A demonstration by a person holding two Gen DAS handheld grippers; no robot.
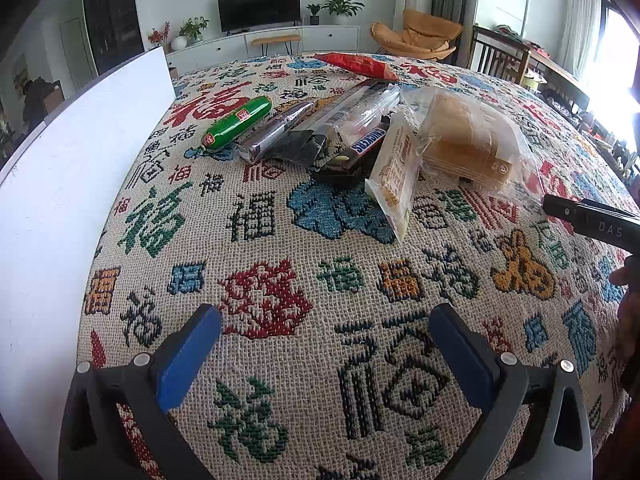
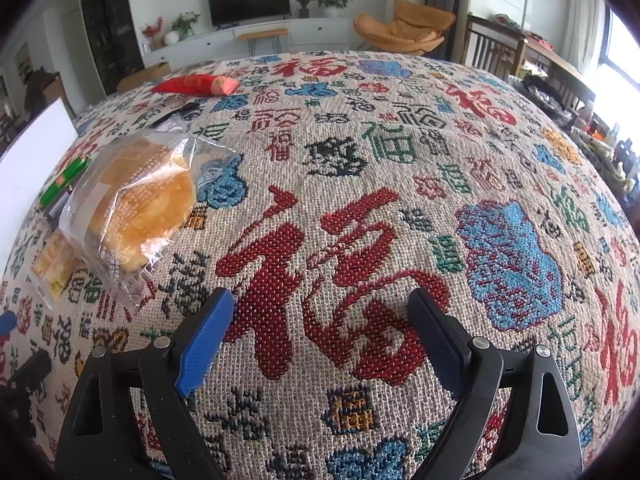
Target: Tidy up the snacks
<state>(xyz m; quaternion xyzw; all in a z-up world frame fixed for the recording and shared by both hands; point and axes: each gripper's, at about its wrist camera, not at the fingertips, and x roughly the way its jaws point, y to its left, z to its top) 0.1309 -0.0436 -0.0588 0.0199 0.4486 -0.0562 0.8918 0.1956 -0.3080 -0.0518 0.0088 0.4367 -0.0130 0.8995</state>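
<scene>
Snacks lie bunched mid-cloth on the woven patterned tablecloth (image 1: 280, 280). Left to right we note: green plastic-skinned sausage stick (image 1: 237, 122), firm and slick, grip mid-length; dark foil bar (image 1: 276, 131); brown Snickers bar (image 1: 362, 148), stiff; flat clear cracker pack (image 1: 394, 176), probably brittle; bagged round bread (image 1: 468, 140), soft, so pinch the crinkly wrapper edge. Left gripper (image 1: 326, 344) and right gripper (image 2: 320, 332) both spread, empty.

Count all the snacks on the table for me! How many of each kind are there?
Green sausage stick: 1
Dark wrapped bars, one a Snickers, one a foil roll, one a long dark packet: 3
Clear bag with bread: 1
Small pale packet: 1
Red packet: 1
Total: 7
</scene>
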